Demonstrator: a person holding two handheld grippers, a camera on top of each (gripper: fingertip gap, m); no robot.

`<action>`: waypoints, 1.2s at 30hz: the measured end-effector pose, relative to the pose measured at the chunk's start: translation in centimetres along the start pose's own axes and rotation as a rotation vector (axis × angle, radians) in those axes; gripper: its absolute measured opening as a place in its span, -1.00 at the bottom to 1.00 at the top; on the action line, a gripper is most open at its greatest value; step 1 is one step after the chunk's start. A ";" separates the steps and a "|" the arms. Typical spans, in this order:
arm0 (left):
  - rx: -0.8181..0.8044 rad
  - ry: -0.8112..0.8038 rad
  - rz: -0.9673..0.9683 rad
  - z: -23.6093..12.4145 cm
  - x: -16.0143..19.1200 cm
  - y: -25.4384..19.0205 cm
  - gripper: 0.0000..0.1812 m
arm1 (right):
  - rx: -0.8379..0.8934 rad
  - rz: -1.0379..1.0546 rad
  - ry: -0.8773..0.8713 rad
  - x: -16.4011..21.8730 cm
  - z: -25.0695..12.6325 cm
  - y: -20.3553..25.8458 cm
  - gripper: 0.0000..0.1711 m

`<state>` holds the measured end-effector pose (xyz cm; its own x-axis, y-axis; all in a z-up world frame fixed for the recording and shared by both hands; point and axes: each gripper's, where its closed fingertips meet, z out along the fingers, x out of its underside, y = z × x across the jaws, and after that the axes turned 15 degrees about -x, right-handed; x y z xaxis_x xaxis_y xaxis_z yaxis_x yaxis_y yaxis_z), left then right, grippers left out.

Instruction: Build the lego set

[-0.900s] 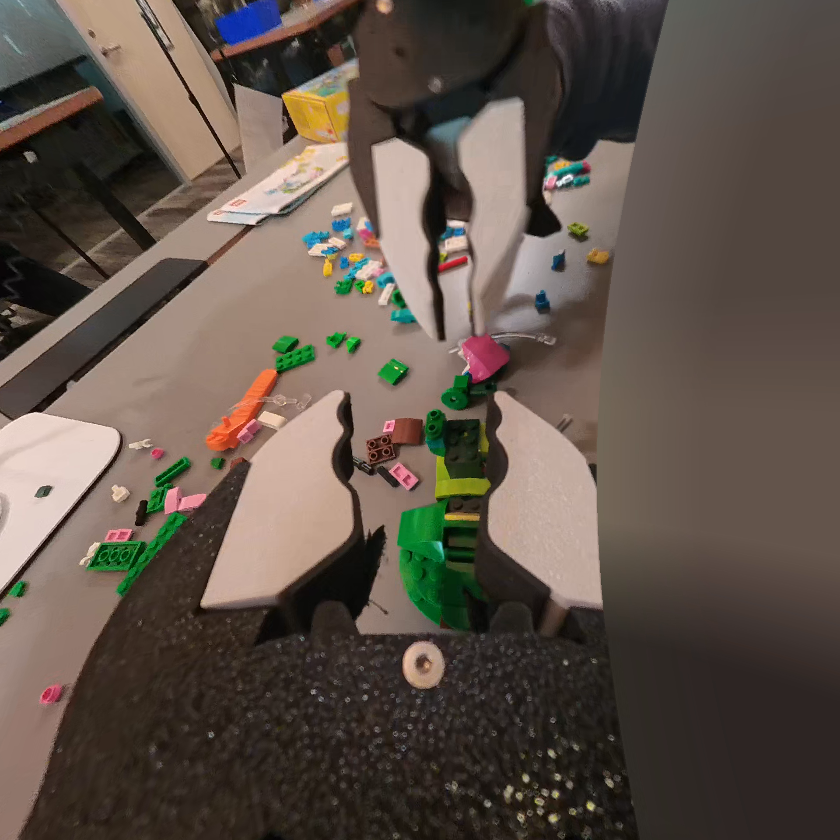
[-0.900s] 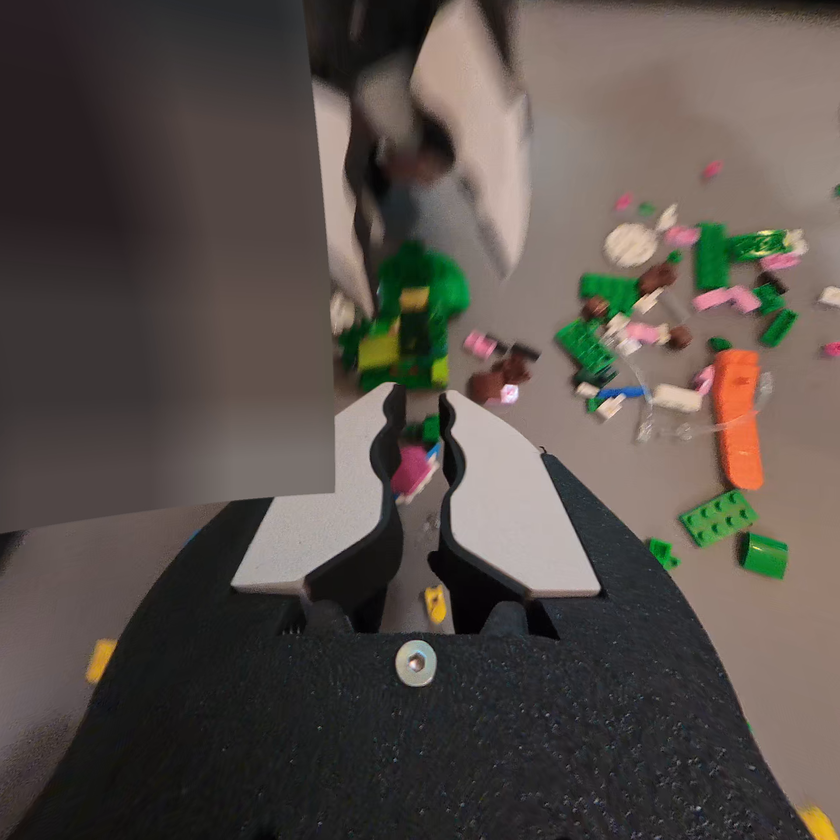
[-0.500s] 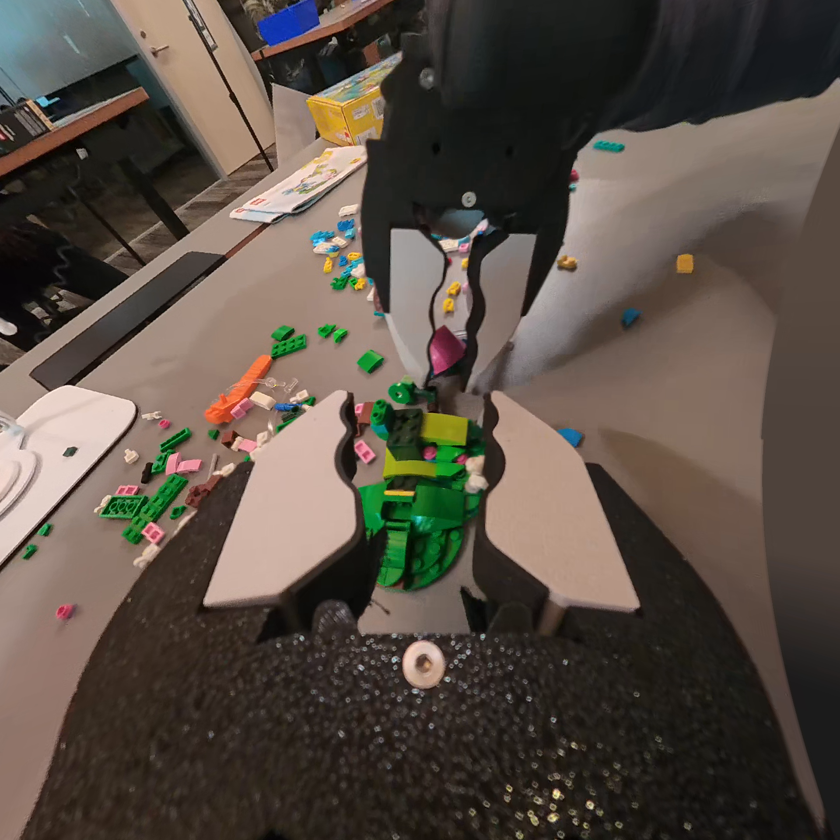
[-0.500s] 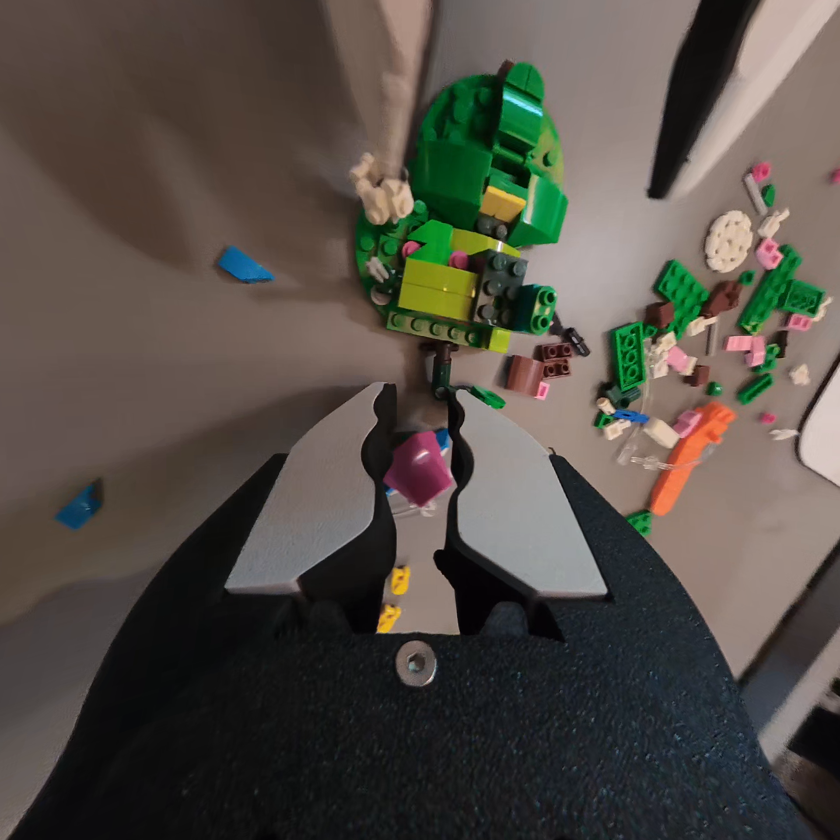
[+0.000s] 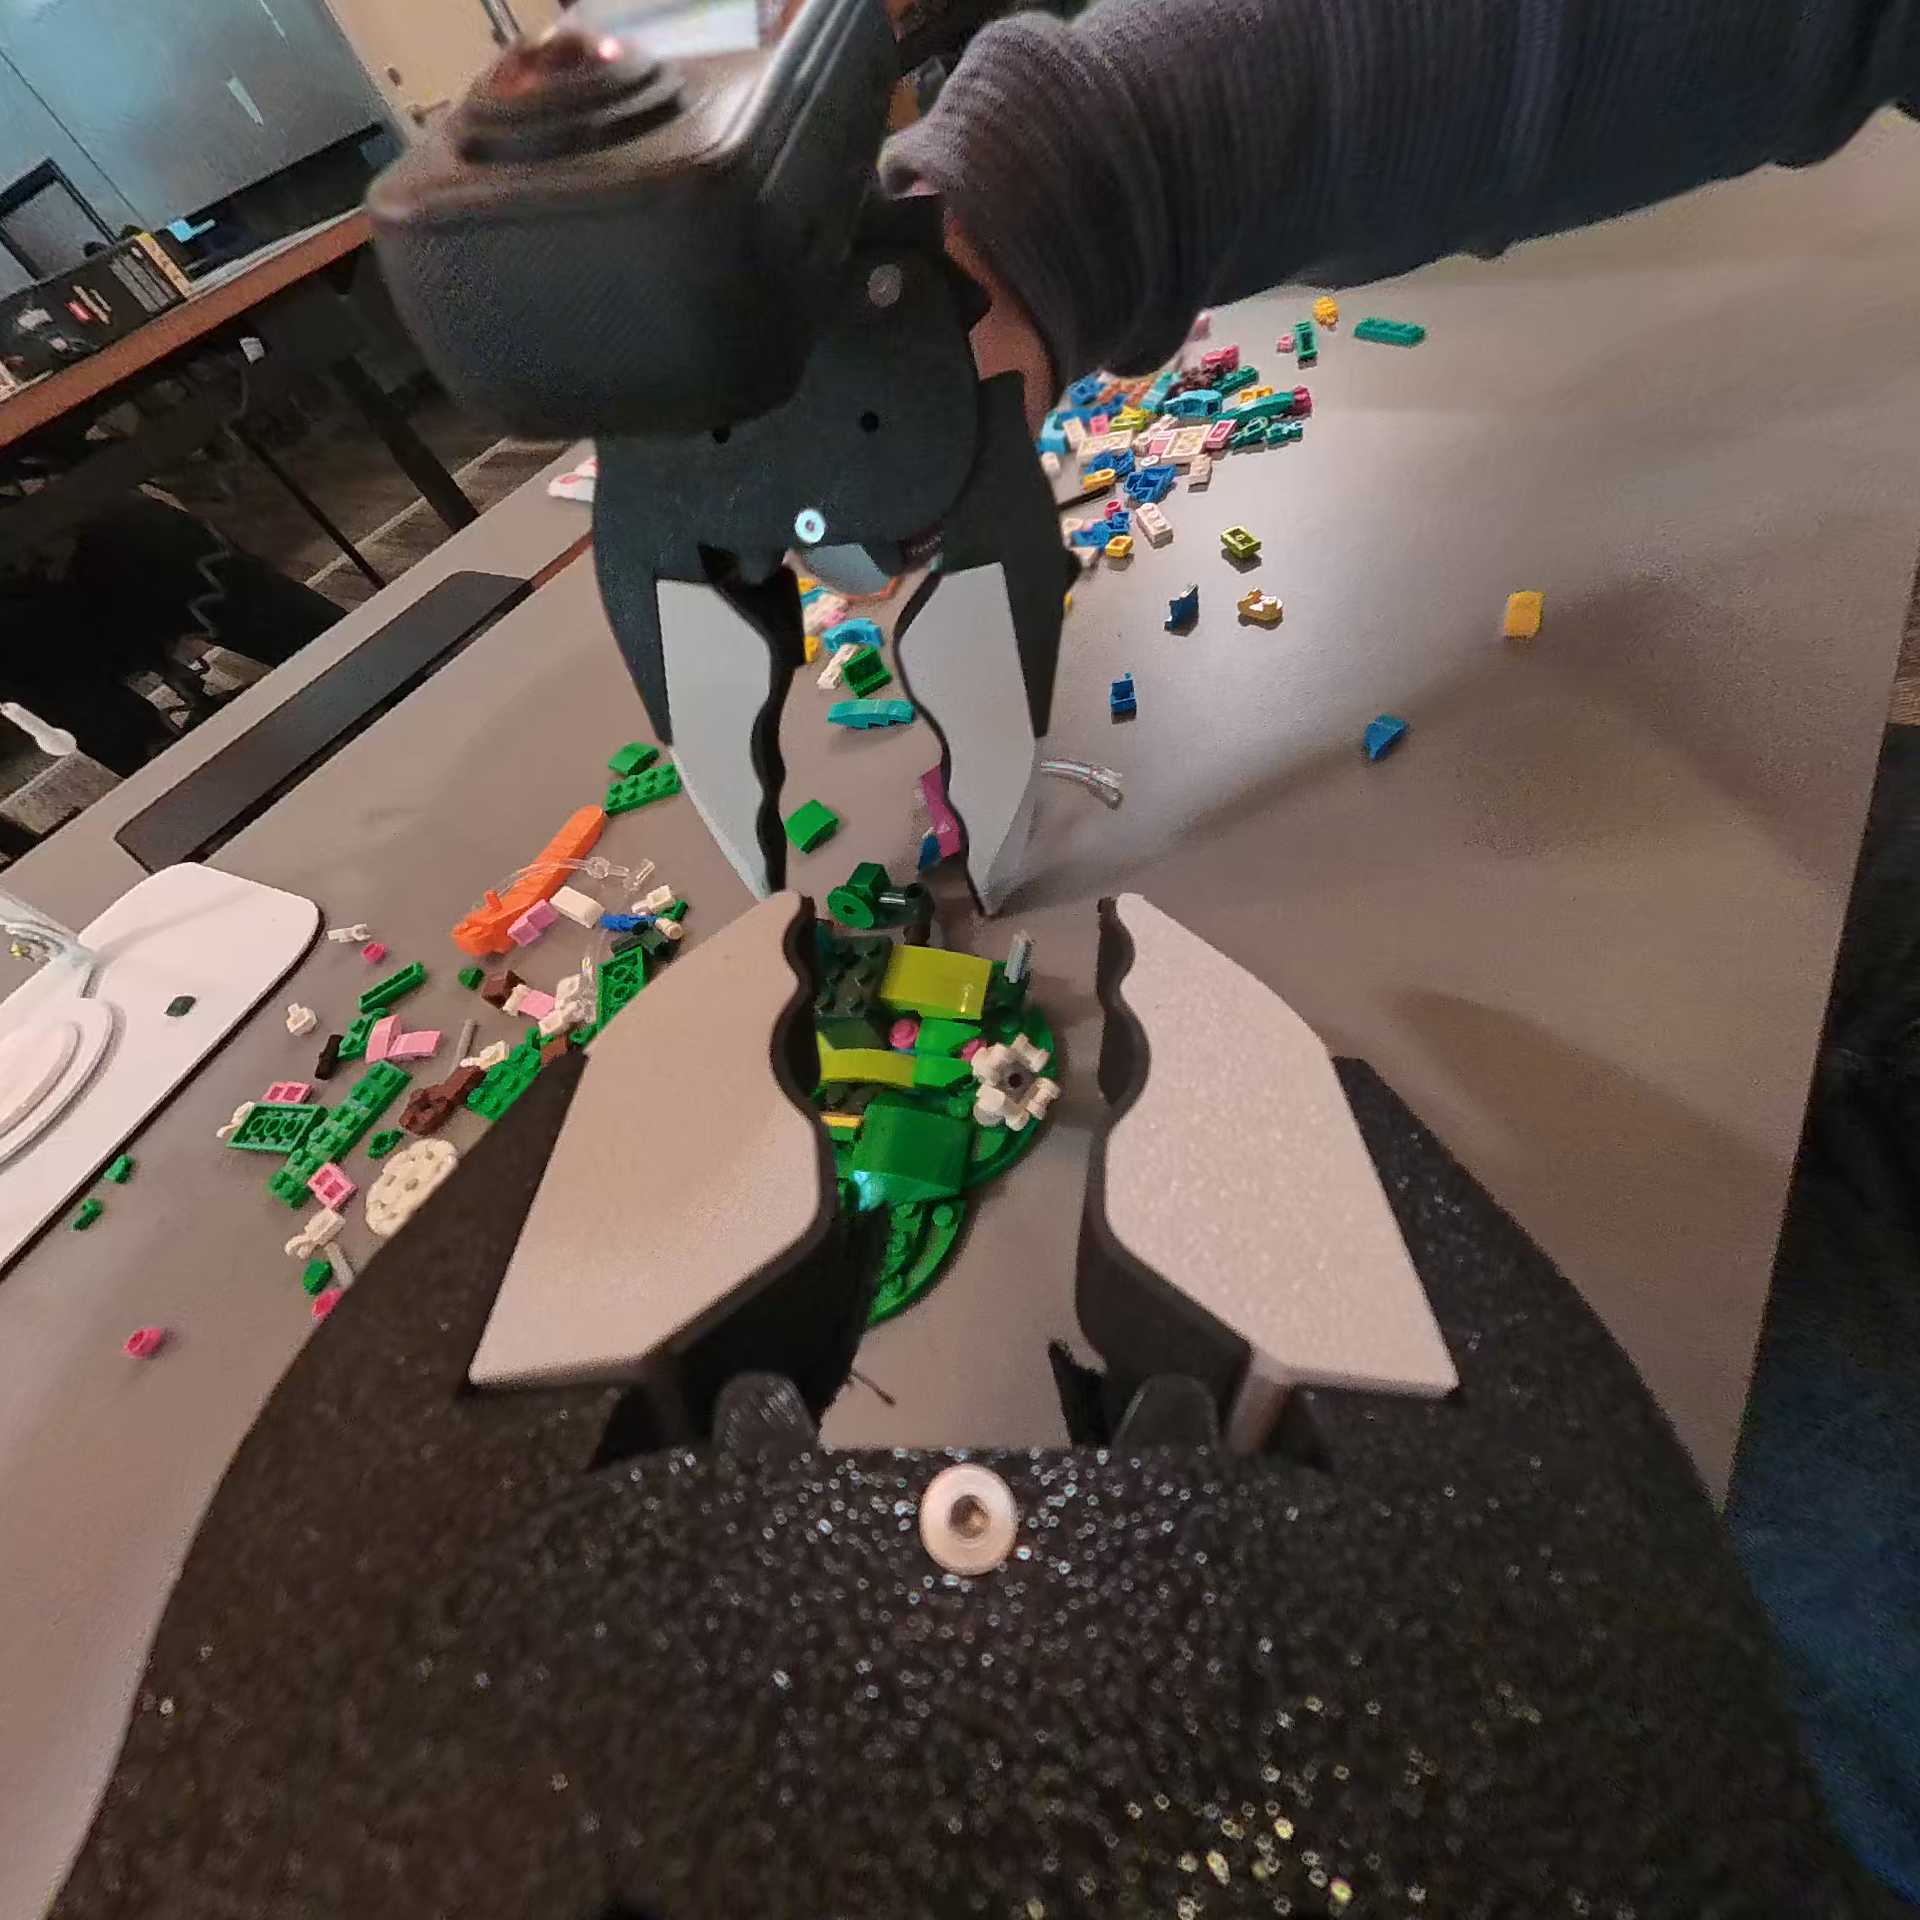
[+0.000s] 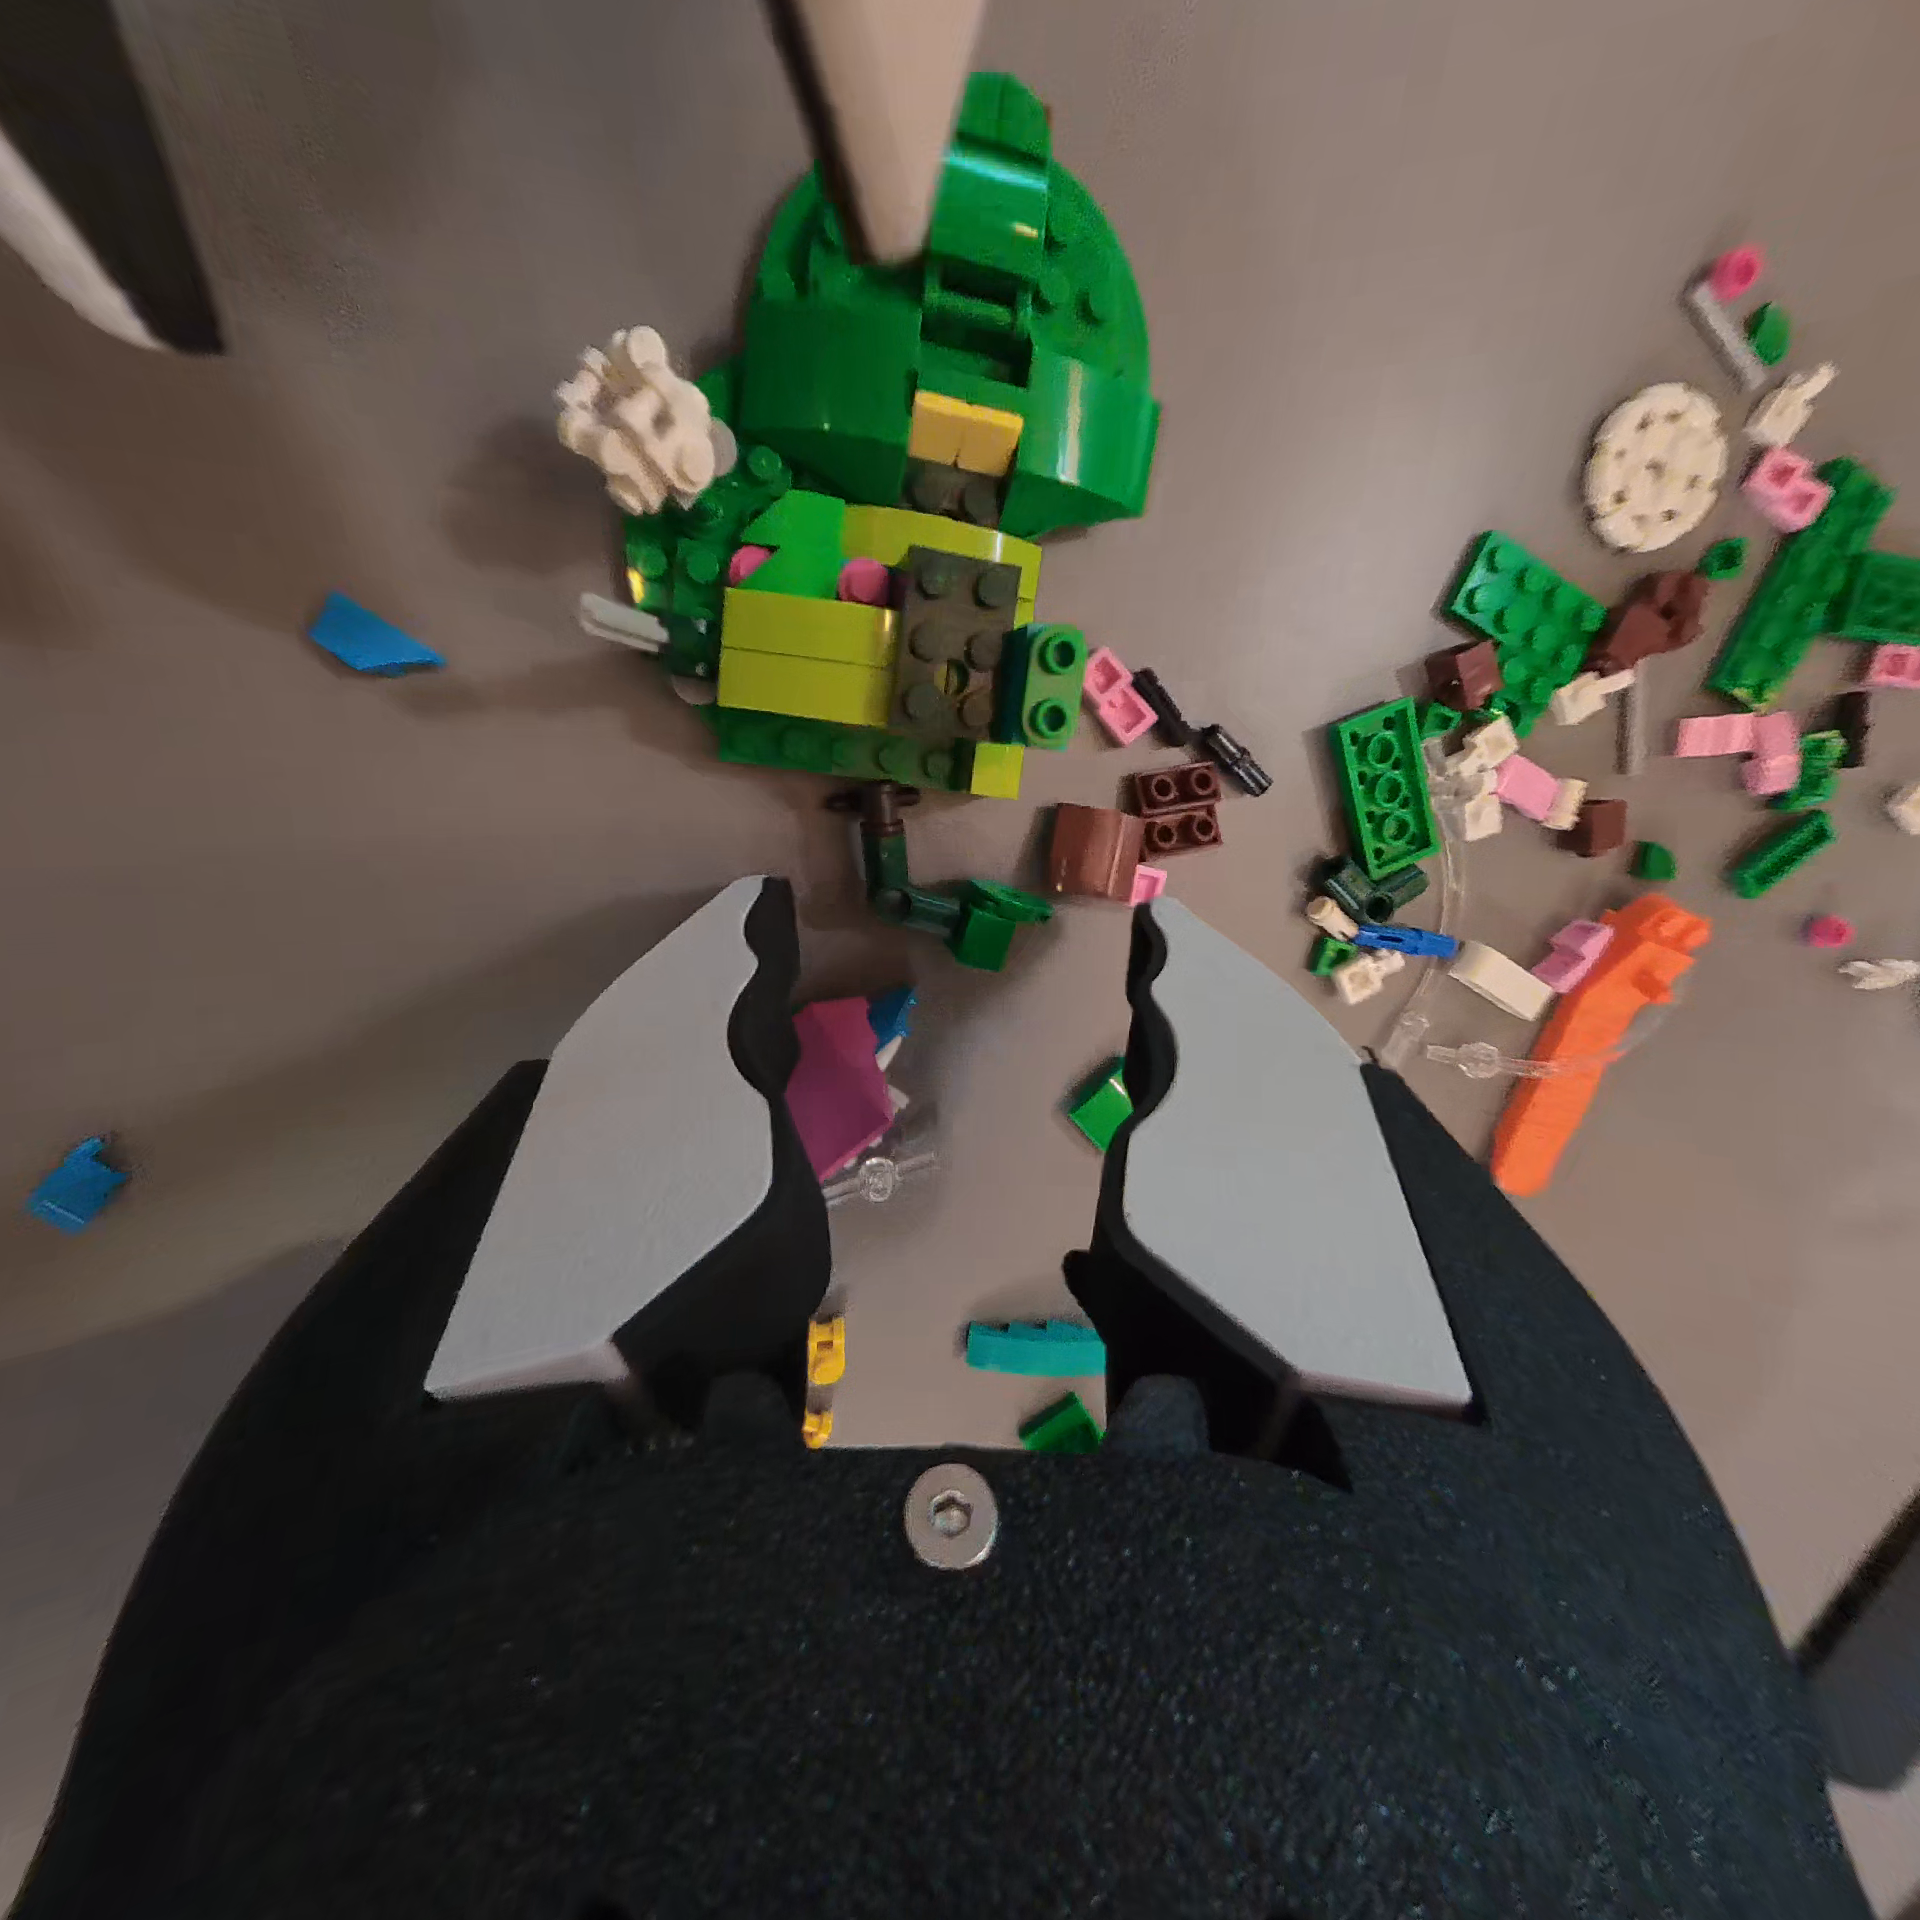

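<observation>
Beside the wide-open right hand-held gripper point(image 6: 956, 914), the magenta piece point(image 6: 836, 1086) could snag on its finger; left hand-held gripper point(image 5: 951, 914) gapes over the green build point(image 5: 914, 1049).

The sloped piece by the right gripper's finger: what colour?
Magenta piece, clearest in the right wrist view, beside the open right gripper.

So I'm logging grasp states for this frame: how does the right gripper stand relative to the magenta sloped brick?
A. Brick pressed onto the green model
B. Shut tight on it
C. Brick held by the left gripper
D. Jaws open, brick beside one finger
D: the right gripper has its jaws spread wide, with the magenta sloped brick against its left finger, short of the green model.
</observation>
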<state>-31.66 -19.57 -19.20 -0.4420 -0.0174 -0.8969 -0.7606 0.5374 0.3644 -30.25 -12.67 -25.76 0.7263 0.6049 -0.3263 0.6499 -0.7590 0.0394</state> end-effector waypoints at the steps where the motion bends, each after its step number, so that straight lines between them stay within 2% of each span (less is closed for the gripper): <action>1: -0.004 -0.001 -0.007 -0.1 0.1 0.0 -0.44 | -0.031 0.010 -0.003 -0.1 0.3 0.1 -0.33; 3: -0.011 -0.005 -0.028 -0.2 0.2 0.0 -0.44 | -0.080 0.027 -0.013 -0.2 0.5 0.2 -0.54; 4: -0.015 -0.007 -0.039 -0.3 0.3 0.0 -0.44 | -0.092 0.033 -0.009 -0.2 0.6 0.2 -0.59; 9: -0.039 -0.022 -0.074 -0.5 0.5 0.3 -0.45 | -0.030 0.002 -0.040 0.1 -0.2 0.3 -0.60; 16: -0.111 -0.130 -0.088 0.5 -1.6 -0.1 -0.45 | 0.179 -0.153 -0.422 -2.4 -4.9 3.8 -0.60; 20: -0.128 -0.195 -0.012 1.9 -3.0 -2.3 -0.51 | 0.308 -0.138 -0.537 -2.1 -6.4 6.2 -0.60; 25: -0.094 -0.218 0.112 3.6 -4.0 -5.2 -0.61 | 0.428 -0.068 -0.596 -1.0 -6.5 8.0 -0.60; 29: -0.063 -0.206 0.206 4.4 -4.5 -6.9 -0.75 | 0.404 -0.030 -0.647 -0.4 -6.1 9.2 -0.61; 32: -0.053 -0.177 0.271 4.8 -4.5 -7.7 -0.84 | 0.402 -0.028 -0.623 0.2 -6.0 9.6 -0.61; 36: -0.040 -0.088 0.208 5.3 -4.3 -7.6 -0.89 | 0.462 -0.039 -0.561 0.8 -5.9 9.5 -0.61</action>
<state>-21.46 -19.12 -19.43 -0.5488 0.1650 -0.8195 -0.6765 0.4882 0.5514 -22.18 -17.96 -20.13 0.4005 0.5131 -0.7592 0.4217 -0.8388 -0.3444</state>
